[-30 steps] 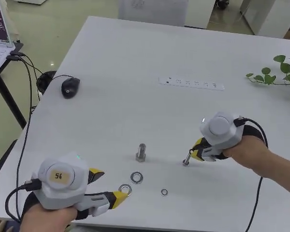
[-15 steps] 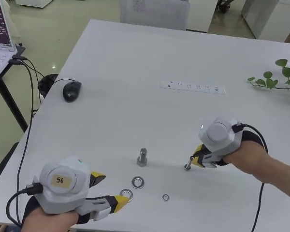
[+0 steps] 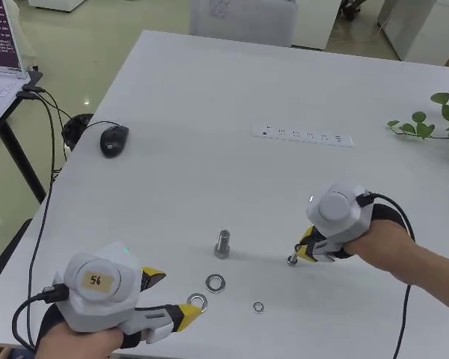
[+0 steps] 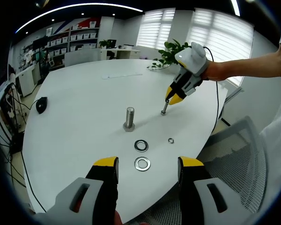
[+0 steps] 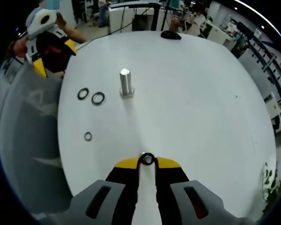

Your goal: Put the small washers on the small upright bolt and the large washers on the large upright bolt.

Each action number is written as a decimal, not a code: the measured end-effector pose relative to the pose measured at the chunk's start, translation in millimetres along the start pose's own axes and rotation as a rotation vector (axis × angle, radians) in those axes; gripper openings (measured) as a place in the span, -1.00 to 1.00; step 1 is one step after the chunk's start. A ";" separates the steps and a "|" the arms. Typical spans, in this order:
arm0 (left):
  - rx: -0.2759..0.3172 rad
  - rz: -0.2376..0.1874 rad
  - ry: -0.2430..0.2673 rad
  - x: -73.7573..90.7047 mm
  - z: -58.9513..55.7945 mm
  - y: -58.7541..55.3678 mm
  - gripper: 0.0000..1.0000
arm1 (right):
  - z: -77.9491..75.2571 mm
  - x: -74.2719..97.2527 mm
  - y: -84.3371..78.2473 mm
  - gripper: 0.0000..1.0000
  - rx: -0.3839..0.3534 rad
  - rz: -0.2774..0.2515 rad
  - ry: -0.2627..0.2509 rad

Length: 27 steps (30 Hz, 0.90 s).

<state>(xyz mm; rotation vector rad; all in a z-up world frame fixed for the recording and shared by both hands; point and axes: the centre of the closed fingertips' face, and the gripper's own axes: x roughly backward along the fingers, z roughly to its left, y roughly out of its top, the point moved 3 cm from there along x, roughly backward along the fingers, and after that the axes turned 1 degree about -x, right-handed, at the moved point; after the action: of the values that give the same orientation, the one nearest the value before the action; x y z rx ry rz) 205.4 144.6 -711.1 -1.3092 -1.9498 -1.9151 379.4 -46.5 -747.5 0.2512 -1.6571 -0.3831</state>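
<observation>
– Washers: where do we see them?
– Close to the near edge of the tabletop [image 3: 209,112]. One large washer [image 3: 197,302] lies just beside our left gripper [image 3: 173,294], whose jaws stand wide apart. The other large washer [image 3: 215,283] lies between it and the upright large bolt [image 3: 222,244]. A loose small washer [image 3: 258,307] lies nearer the right edge.
– And our right gripper [image 3: 302,252]?
– Its jaws are narrow and pinch a small ring [image 5: 147,159] at the top of the small bolt [image 3: 291,259].

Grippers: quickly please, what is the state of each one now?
Left gripper: open, holding nothing; a large washer lies between its jaws.
Right gripper: shut on a small washer.
</observation>
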 end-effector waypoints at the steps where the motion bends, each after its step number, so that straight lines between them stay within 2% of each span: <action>1: 0.000 0.001 0.001 0.2 0.3 -0.5 0.00 | 0.0 -1.3 -0.6 -0.73 0.000 0.003 0.003; 6: 0.004 0.002 0.008 2.7 2.6 -1.3 0.00 | 0.8 -8.3 -3.4 -0.73 -0.002 0.014 0.014; 12: 0.003 0.004 0.014 4.9 5.3 -1.5 0.00 | 0.3 -27.5 -11.5 -0.73 -0.006 0.039 0.031; 16: 0.008 0.002 0.021 7.3 6.3 -1.6 0.00 | -0.7 -33.7 -14.5 -0.73 -0.011 0.046 0.026; 21: 0.013 0.005 0.026 8.3 6.7 -4.2 0.00 | 0.4 -33.4 -15.2 -0.64 -0.040 0.031 0.030; 25: 0.015 0.004 0.026 7.8 6.2 -5.0 0.00 | -2.2 -24.4 -16.3 -0.63 -0.078 -0.005 0.007; 27: 0.015 0.003 0.024 6.8 5.5 -4.8 0.00 | -4.5 -20.7 -22.1 -0.62 -0.097 -0.009 -0.009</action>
<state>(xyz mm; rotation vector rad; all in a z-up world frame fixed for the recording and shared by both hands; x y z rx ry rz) 200.8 153.4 -711.6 -1.2787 -1.9464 -1.9014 385.2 -59.4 -774.7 0.1854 -1.6415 -0.4704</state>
